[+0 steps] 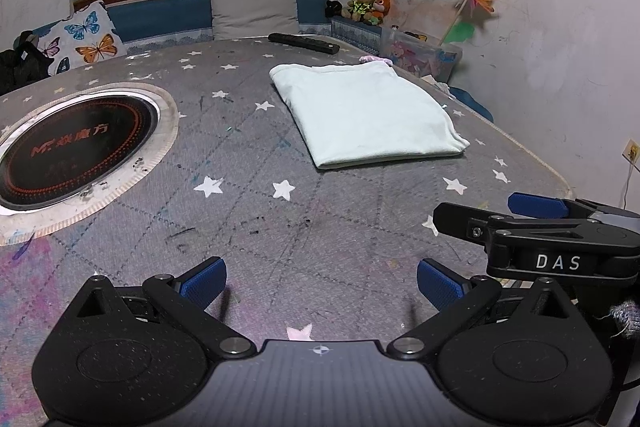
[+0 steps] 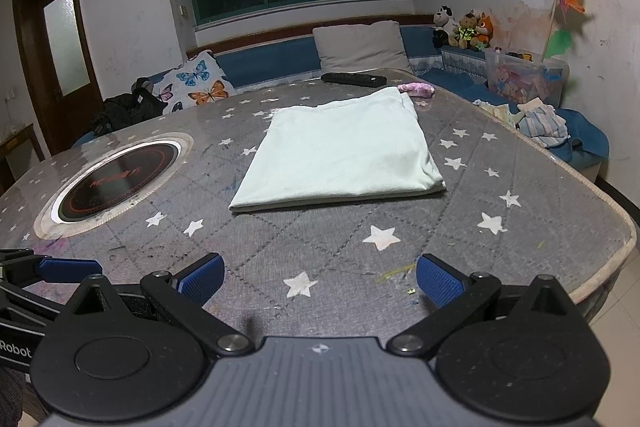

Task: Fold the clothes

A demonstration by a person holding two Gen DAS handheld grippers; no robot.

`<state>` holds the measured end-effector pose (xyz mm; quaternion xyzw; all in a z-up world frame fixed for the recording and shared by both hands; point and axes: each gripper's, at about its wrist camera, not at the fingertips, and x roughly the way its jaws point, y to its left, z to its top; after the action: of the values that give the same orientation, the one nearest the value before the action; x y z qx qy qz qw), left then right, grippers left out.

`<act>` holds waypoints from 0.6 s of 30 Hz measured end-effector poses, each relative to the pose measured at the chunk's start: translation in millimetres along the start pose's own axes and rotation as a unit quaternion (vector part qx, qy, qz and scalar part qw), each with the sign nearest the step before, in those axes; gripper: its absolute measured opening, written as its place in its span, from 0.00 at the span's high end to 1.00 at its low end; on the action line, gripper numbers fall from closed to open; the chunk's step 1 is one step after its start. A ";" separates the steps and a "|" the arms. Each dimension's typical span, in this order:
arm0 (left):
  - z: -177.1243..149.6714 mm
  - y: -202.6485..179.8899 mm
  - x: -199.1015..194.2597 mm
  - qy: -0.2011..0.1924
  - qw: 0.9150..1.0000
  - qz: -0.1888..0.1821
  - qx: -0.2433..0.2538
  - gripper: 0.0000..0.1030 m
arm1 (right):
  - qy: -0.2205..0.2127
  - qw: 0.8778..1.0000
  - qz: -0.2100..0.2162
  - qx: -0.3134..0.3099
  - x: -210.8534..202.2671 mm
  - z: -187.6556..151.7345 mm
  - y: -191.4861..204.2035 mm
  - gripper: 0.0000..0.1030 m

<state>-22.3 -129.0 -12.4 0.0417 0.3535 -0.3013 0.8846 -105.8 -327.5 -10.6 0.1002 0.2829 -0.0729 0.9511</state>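
Observation:
A pale mint garment (image 1: 368,115) lies folded into a flat rectangle on the grey star-patterned table (image 1: 280,227), toward its far right. From the right wrist the same folded garment (image 2: 340,159) sits straight ahead at mid-table. My left gripper (image 1: 320,285) hovers open over the near table edge, well short of the cloth, nothing between its blue pads. My right gripper (image 2: 320,281) is likewise open and empty, near the front edge. The right gripper (image 1: 536,211) also shows at the left wrist view's right side. The left gripper's fingers (image 2: 68,269) enter the right wrist view at left.
A round black induction hob (image 1: 68,151) is set into the table's left. A black remote (image 2: 354,79) and a pink cloth scrap (image 2: 418,89) lie at the far edge. Cushions, plush toys, a toy bin (image 2: 526,83) and loose clothes (image 2: 540,123) line the bench beyond.

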 end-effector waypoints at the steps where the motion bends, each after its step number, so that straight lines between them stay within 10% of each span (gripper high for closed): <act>1: -0.1 0.3 0.5 0.001 1.000 0.000 -0.001 0.00 | 0.001 1.000 0.000 0.000 0.5 0.0 0.1 0.00; 18: 1.2 6.6 8.6 0.009 1.000 -0.001 -0.009 0.00 | 0.012 1.000 0.000 0.000 10.4 1.4 0.3 0.00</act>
<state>-12.9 -128.4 -18.0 0.0363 0.3646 -0.2982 0.8814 -96.4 -328.4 -15.1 0.1012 0.2938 -0.0715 0.9478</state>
